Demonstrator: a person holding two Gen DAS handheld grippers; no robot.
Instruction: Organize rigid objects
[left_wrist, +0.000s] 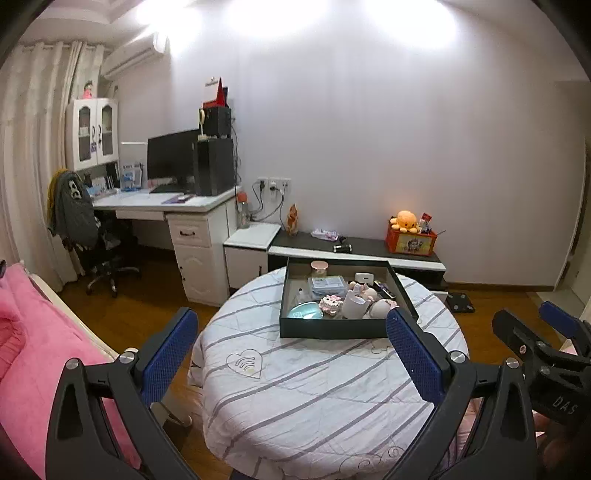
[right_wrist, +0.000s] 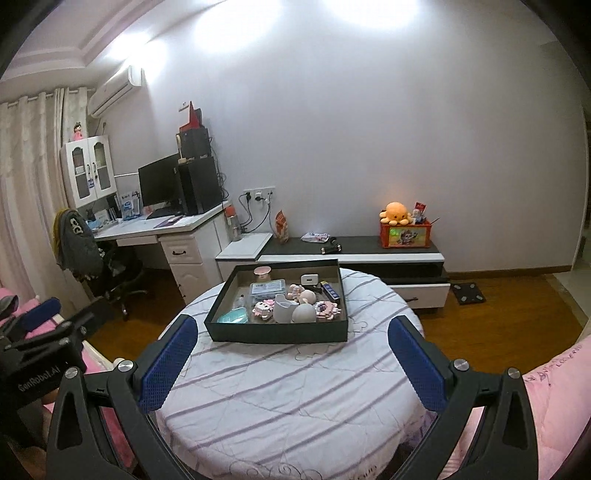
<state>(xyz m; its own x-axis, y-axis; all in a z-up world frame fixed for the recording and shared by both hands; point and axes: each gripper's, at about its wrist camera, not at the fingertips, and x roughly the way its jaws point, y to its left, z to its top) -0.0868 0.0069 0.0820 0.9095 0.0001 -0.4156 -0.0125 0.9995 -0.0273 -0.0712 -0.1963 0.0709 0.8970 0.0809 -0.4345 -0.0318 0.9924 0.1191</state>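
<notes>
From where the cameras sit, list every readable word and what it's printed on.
"DAS": on the right gripper body, left wrist view.
"GenRobot.AI": on the left gripper body, right wrist view.
Print on the orange box, blue case and snack bag: too small to read.

The near half of the counter (right_wrist: 295, 398) lies bare, open to approach. The dark tray (right_wrist: 277, 332) sits at its far side. Its raised walls ring crowded items, leaving little room between them.

Dark open box (right_wrist: 277, 334) of jumbled trinkets, white cup (right_wrist: 283, 310) upright inside, on round table (right_wrist: 295, 387).
</notes>
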